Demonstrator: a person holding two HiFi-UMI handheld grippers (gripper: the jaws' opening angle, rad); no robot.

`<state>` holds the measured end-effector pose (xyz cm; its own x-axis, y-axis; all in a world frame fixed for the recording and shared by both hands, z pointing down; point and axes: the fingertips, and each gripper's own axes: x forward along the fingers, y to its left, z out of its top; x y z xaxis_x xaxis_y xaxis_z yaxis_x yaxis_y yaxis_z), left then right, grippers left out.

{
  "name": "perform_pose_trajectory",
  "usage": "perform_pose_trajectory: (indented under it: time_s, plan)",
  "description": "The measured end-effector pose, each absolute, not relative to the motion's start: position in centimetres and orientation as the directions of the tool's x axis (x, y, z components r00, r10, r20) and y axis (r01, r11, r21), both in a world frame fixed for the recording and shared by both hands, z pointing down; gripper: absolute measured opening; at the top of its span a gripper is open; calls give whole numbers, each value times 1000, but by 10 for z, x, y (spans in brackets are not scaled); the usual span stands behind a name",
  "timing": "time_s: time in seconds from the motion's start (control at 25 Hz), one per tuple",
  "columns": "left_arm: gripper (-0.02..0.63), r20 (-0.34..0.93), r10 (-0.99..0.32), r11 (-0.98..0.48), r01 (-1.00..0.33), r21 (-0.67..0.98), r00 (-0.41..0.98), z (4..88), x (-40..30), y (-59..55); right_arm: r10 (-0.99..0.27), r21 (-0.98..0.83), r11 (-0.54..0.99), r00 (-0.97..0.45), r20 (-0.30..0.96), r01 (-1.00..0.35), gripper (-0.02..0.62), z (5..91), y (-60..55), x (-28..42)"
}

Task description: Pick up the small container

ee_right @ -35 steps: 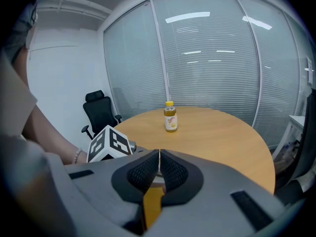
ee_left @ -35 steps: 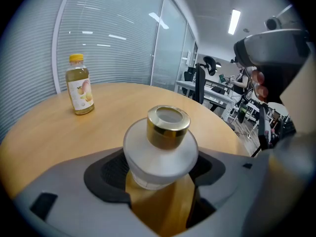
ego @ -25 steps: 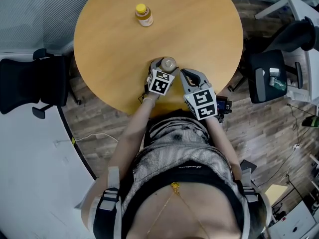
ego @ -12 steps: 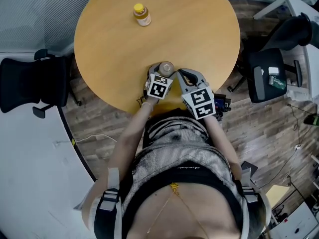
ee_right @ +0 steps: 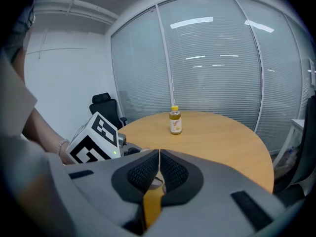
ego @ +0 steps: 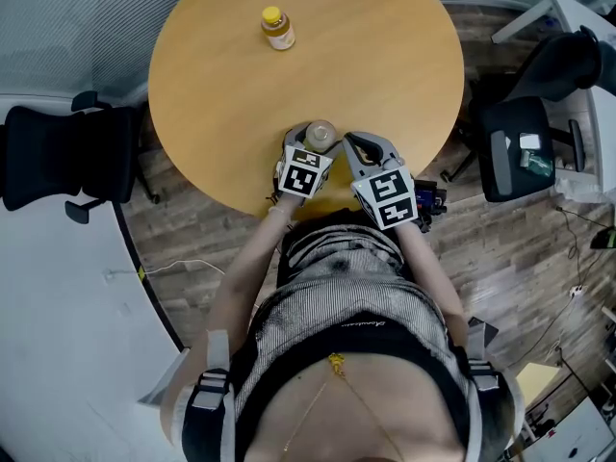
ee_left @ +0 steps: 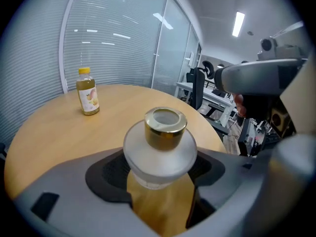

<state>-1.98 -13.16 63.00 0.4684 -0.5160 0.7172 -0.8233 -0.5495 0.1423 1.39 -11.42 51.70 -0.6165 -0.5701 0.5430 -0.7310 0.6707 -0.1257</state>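
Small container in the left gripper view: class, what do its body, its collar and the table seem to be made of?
Small container: likely frosted glass, matte, milky and translucent.
Collar: probably metal or metallised plastic, shiny gold with reflections.
Table: wood or wood-look laminate, smooth satin, even tan.

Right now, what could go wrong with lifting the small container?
1. The left gripper clamps the small container on its rounded frosted body; that smooth surface may slip or tilt.
2. Its gold neck looks open, so tilting could spill any contents.
3. The shut right gripper sits close beside it near the table edge; a bump could knock it off.
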Motion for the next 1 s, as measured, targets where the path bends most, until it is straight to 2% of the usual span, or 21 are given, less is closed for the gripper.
perform_pose_trajectory:
  time_s: [1.0]
  plan:
    - [348,681,-555,-524,-836,160,478,515,-32,-126,-561,-129,685,-632,534,-717,21,512,-114,18]
